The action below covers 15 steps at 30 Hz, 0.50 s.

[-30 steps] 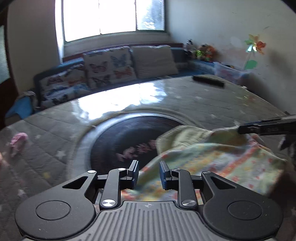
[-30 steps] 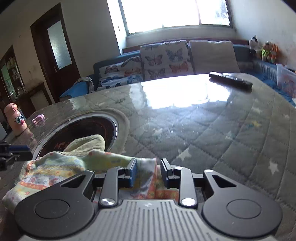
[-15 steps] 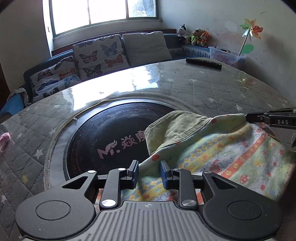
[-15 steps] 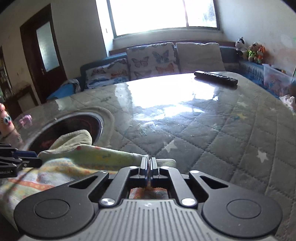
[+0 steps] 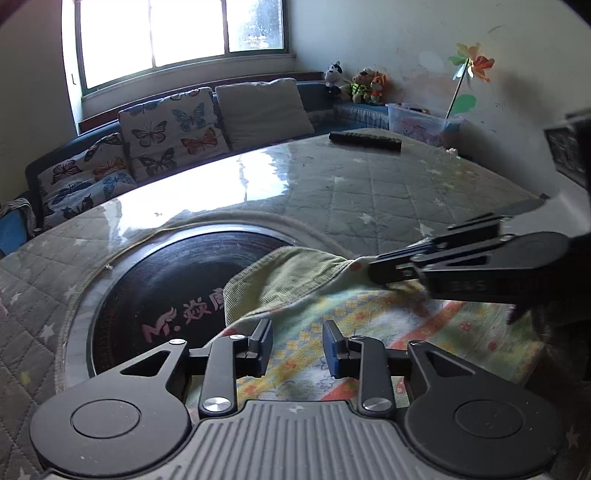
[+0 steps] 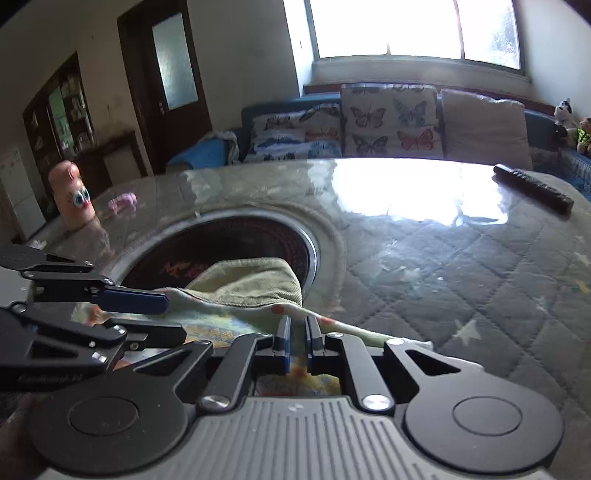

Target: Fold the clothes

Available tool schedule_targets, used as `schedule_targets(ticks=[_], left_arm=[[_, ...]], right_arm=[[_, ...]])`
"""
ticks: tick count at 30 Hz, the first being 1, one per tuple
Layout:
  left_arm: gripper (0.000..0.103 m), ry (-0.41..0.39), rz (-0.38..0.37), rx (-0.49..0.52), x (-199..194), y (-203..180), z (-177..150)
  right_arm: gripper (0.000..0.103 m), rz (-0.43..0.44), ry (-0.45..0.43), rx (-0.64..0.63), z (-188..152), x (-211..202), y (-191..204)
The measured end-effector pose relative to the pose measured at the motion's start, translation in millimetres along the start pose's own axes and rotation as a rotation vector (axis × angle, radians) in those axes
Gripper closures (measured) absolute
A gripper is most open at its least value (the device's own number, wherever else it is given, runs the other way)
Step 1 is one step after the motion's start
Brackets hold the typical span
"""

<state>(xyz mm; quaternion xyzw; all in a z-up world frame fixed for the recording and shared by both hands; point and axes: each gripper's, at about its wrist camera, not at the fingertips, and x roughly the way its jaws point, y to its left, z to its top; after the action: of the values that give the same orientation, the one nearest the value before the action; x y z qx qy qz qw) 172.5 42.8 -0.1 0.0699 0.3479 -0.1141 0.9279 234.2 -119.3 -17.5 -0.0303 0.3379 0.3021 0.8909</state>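
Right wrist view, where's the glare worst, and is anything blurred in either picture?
Right wrist view: the window is blown out white and throws a bright glare patch on the glossy table cover. Left wrist view: a smaller glare streak on the cover, and the right gripper looks motion-smeared against the patterned garment.

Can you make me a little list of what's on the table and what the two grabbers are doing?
place: round table with a grey quilted star cover
middle of table: dark round plate with pink writing
clothing: patterned garment with a green corduroy part, lying partly over the dark plate
left gripper: jaws opening, the garment under them, not pinched
right gripper: shut on the garment's edge
also on table: black remote control, pink toy figure with big eyes
behind table: sofa with butterfly cushions
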Motion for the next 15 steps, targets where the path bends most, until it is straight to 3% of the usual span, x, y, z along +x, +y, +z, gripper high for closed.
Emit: schedule_targets(ticks=[4, 6, 8, 10, 15], left_arm=[[0.064, 0.014, 0.02, -0.012, 6, 5, -5], [0.052, 0.005, 0.027, -0.019, 1, 7, -6], [0.048, -0.007, 0.034, -0.021, -6, 8, -8], [0.045, -0.013, 0.042, -0.027, -13, 8, -14], [0.042, -0.018, 0.104, -0.04, -30, 6, -32]], right_arm=[[0.094, -0.011, 0.011, 0.03, 3, 11, -4], [0.092, -0.005, -0.001, 0.027, 6, 5, -2], [0.087, 0.006, -0.018, 0.007, 7, -5, 2], [0.077, 0.028, -0.024, -0.026, 5, -14, 8], [0.073, 0.07, -0.03, -0.146, -7, -27, 34]])
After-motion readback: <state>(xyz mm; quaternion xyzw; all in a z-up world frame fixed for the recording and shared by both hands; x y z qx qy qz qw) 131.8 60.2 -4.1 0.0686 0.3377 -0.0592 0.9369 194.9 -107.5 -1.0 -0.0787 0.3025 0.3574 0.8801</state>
